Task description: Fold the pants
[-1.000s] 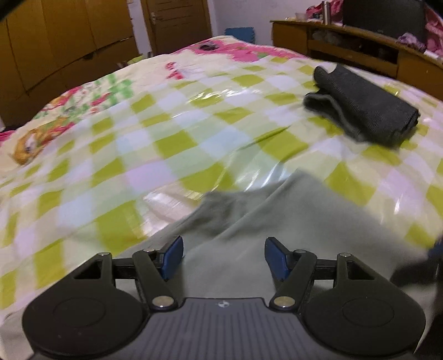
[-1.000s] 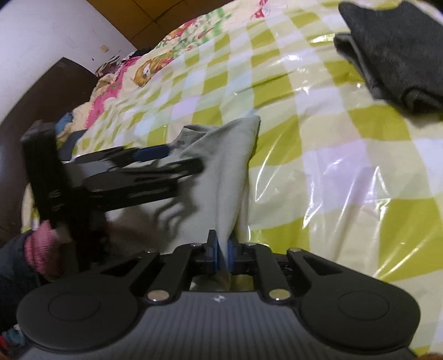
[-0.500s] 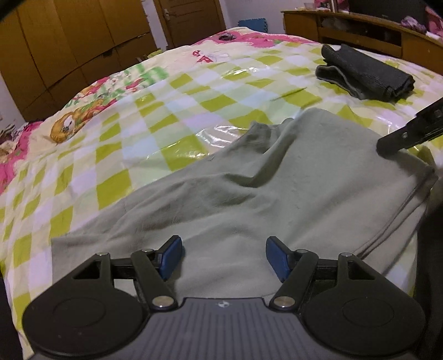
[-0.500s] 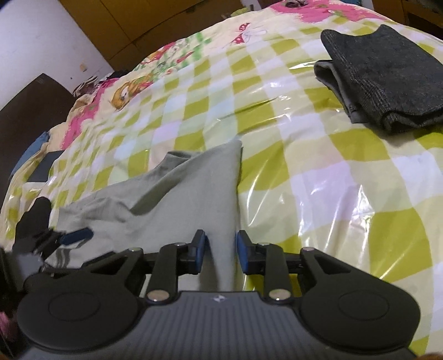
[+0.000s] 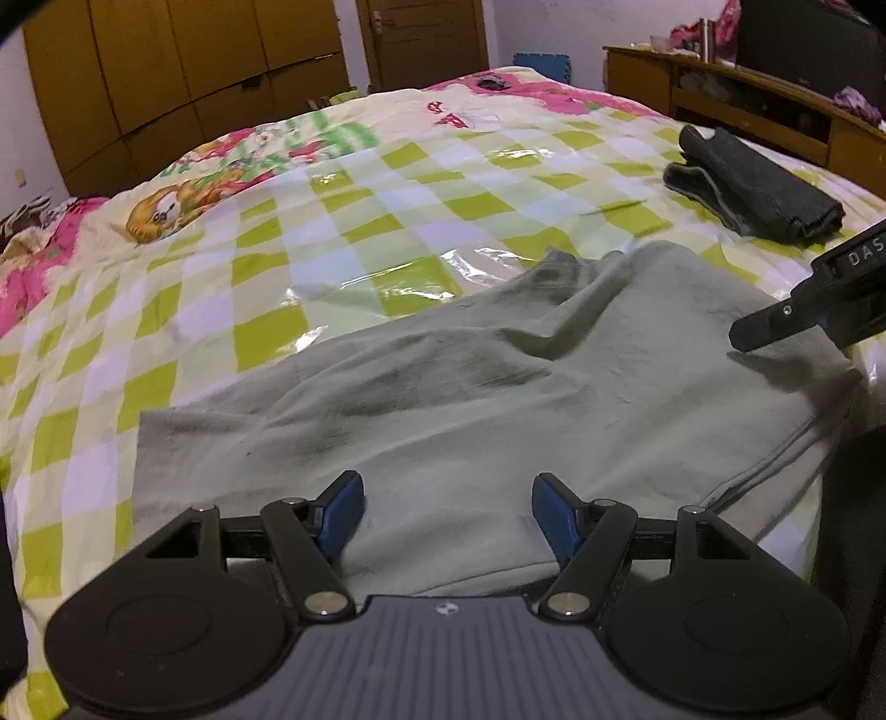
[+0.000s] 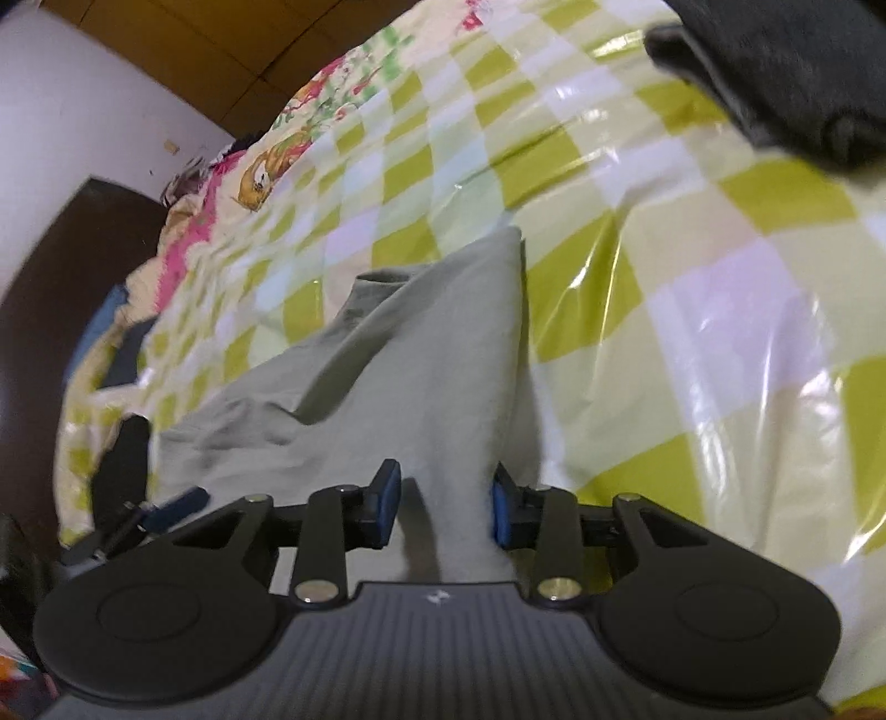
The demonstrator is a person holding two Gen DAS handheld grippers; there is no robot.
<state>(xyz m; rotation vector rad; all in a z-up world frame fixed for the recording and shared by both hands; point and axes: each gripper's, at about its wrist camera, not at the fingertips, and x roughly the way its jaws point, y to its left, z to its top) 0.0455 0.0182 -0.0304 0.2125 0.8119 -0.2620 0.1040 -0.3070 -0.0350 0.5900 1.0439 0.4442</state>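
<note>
The left tongs (image 5: 447, 512) hang wide open over the near part of the grey-green pants (image 5: 498, 399), holding nothing. The right tongs (image 6: 440, 509) have just been opening, with a pants fold between their pads. The pants lie at the bed's (image 5: 332, 232) near edge. Farther back lies a dark folded cloth (image 5: 758, 185).

Green-and-white checked bedcover (image 5: 332, 232) under glossy plastic; folded dark grey garment (image 5: 758, 183) near far right edge; brown wardrobe (image 5: 183, 83), door (image 5: 426, 39), wooden shelf unit (image 5: 720, 105) behind.
</note>
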